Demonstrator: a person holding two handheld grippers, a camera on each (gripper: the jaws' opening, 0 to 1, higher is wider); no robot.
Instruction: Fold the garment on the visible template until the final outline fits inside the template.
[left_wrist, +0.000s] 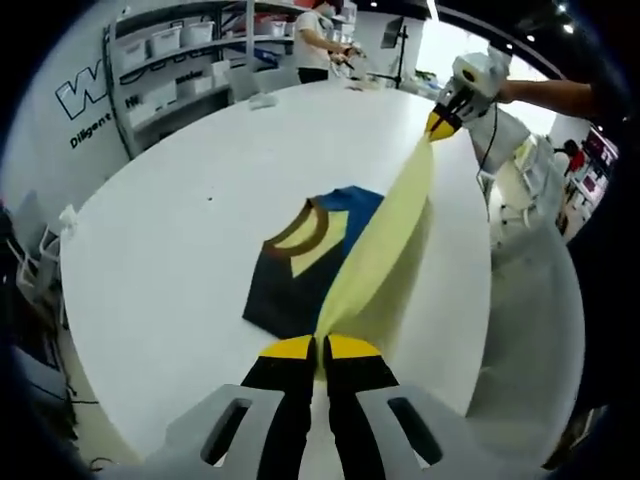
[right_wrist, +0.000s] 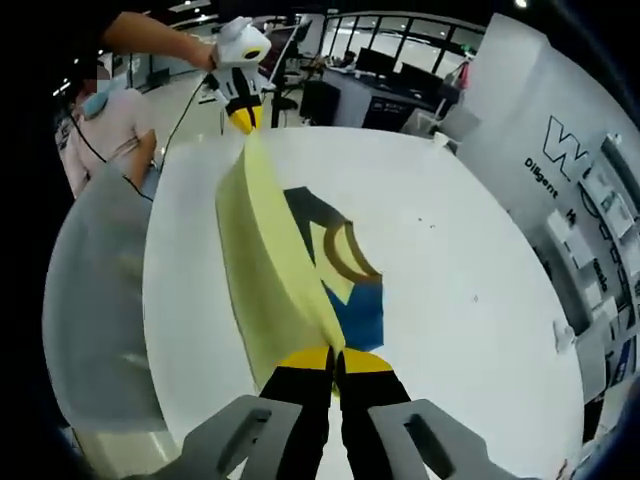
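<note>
Right now we have the garment (left_wrist: 310, 265) lying on the white round table (left_wrist: 180, 230), and its pale yellow edge (left_wrist: 385, 235) is lifted off the surface and stretched taut between our two tools. Our left gripper (left_wrist: 320, 348) is pressed together on the near end of that edge, and our right gripper (right_wrist: 335, 357) pinches the other end; each shows in the other's view as a white tool with yellow tips, clamped at the far end of the fabric. The rest of the garment, dark with a blue patch (left_wrist: 355, 205) and a brown collar band (left_wrist: 305, 230), rests flat on the table under and beside the raised panel. We cannot make out a template outline on the table from these views.

To do this fold well, we judge that both ends should travel together at equal height, keeping the edge straight and lightly tensioned so it does not sag or twist, then lay it down across the dark body with the edge square before releasing.

Wall lettering (right_wrist: 565, 150) on the right reads a large "W" and beneath it "Diligent"; the remainder is cut off. Shelves with white bins (left_wrist: 165, 45) stand against that wall.
</note>
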